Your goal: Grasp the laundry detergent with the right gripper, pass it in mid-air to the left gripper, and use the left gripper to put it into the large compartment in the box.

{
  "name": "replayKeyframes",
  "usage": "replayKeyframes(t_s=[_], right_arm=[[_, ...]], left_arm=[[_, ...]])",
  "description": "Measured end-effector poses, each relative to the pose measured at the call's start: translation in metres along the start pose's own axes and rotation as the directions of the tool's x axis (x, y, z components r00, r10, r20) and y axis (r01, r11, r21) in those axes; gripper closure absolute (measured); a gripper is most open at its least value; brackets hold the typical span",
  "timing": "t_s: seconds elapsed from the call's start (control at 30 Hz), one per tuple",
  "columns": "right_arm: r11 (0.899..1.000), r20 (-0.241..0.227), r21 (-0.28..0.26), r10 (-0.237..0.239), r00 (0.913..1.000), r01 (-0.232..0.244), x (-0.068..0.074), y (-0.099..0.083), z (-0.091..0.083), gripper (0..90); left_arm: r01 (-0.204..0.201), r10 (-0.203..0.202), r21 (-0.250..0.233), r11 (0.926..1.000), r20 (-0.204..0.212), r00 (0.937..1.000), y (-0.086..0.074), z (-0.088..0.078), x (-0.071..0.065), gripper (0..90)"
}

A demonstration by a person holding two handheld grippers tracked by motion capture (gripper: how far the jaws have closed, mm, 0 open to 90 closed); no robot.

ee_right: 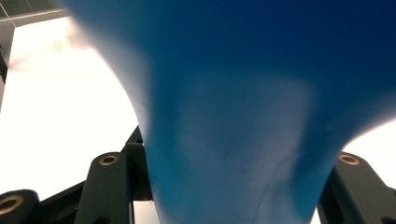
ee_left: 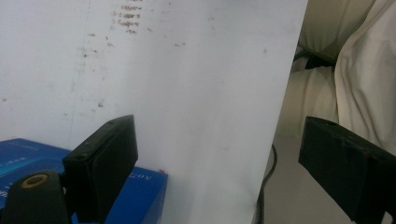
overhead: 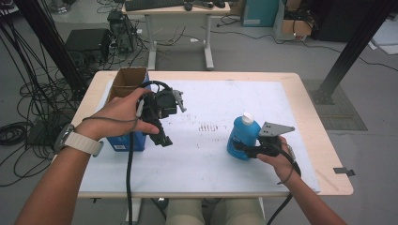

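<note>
A blue bottle [overhead: 242, 136] with a white cap stands on the white mat, right of centre. My right gripper [overhead: 241, 148] is shut on its lower body from the right. In the right gripper view the blue bottle [ee_right: 233, 116] sits blurred between the two jaws of the right gripper [ee_right: 233, 191]. My left gripper [overhead: 162, 136] hangs above the mat's left part, jaws pointing down and toward the person. In the left gripper view the left gripper [ee_left: 219, 140] stands wide open with nothing between its jaws.
An open-topped box [overhead: 127, 79], brown inside with a blue side [ee_left: 140, 191], stands at the mat's left edge, partly under the left hand. The white mat [overhead: 211, 159] covers most of the wooden table [overhead: 328, 154]. The person's legs [ee_left: 359, 70] are beyond the near edge.
</note>
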State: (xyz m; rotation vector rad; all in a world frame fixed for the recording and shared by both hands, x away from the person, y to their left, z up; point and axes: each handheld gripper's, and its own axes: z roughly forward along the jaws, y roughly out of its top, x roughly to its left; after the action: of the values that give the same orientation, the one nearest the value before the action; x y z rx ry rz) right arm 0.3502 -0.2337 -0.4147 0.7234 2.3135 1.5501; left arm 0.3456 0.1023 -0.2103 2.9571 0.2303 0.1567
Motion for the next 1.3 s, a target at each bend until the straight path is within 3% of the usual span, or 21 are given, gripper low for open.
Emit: replayKeyframes(t_s=[0.17,0.5,0.57,0.73,0.77,0.87,0.93,1.0,1.03,1.13,1.17,1.23,1.3], right_arm=[[0.999,0.001,0.029,-0.026,0.9997,0.026,-0.001,0.002,-0.001,42.7],[1.000,-0.036,0.010,-0.006,0.9993,0.007,-0.001,0.013,-0.003,42.6],[1.000,-0.050,-0.002,-0.023,0.9985,0.023,-0.001,0.019,-0.005,42.6],[1.000,-0.105,0.000,0.001,0.9945,-0.001,0.000,0.035,-0.014,42.5],[1.000,-0.132,0.003,-0.007,0.9912,0.007,0.001,0.042,-0.017,42.6],[1.000,-0.155,0.009,-0.022,0.9877,0.024,0.003,0.049,-0.020,42.5],[0.999,-0.198,0.012,-0.028,0.9798,0.031,0.005,0.059,-0.025,42.5],[0.999,-0.211,0.012,-0.032,0.9769,0.035,0.005,0.062,-0.027,42.5],[0.999,-0.248,0.016,-0.029,0.9684,0.034,0.006,0.069,-0.030,42.5],[0.999,-0.290,0.023,-0.039,0.9563,0.047,0.008,0.077,-0.034,42.5],[0.999,-0.290,0.023,-0.039,0.9563,0.047,0.008,0.077,-0.034,42.5],[0.997,-0.318,0.028,-0.063,0.9459,0.076,0.011,0.084,-0.037,42.5],[0.996,-0.326,0.029,-0.070,0.9429,0.084,0.011,0.086,-0.038,42.5]], left_arm=[[0.001,-0.001,-0.003,1.0000,0.000,1.0000,0.001,-0.002,-0.001,11.9],[0.042,-0.042,-0.033,0.9986,-0.004,0.9991,0.005,-0.012,0.000,9.7],[0.041,-0.041,-0.042,0.9983,-0.011,0.9991,0.007,-0.015,-0.001,9.2],[0.036,-0.038,-0.046,0.9983,-0.035,0.9987,0.014,-0.025,-0.005,8.9],[0.039,-0.041,-0.044,0.9982,-0.038,0.9984,0.018,-0.028,-0.007,8.9],[0.032,-0.034,-0.048,0.9983,-0.047,0.9983,0.022,-0.033,-0.009,8.9],[0.025,-0.027,-0.060,0.9979,-0.037,0.9989,0.027,-0.039,-0.011,8.8],[0.023,-0.025,-0.067,0.9975,-0.027,0.9993,0.029,-0.041,-0.012,8.8],[0.017,-0.018,-0.073,0.9972,-0.019,0.9997,0.033,-0.045,-0.012,8.7],[0.004,-0.005,-0.077,0.9970,-0.006,1.0000,0.040,-0.051,-0.012,7.9],[0.004,-0.005,-0.077,0.9970,-0.006,1.0000,0.040,-0.051,-0.012,7.8],[-0.003,0.003,-0.089,0.9961,0.000,1.0000,0.047,-0.057,-0.012,7.2],[-0.005,0.005,-0.092,0.9958,0.000,1.0000,0.049,-0.059,-0.012,6.3]])
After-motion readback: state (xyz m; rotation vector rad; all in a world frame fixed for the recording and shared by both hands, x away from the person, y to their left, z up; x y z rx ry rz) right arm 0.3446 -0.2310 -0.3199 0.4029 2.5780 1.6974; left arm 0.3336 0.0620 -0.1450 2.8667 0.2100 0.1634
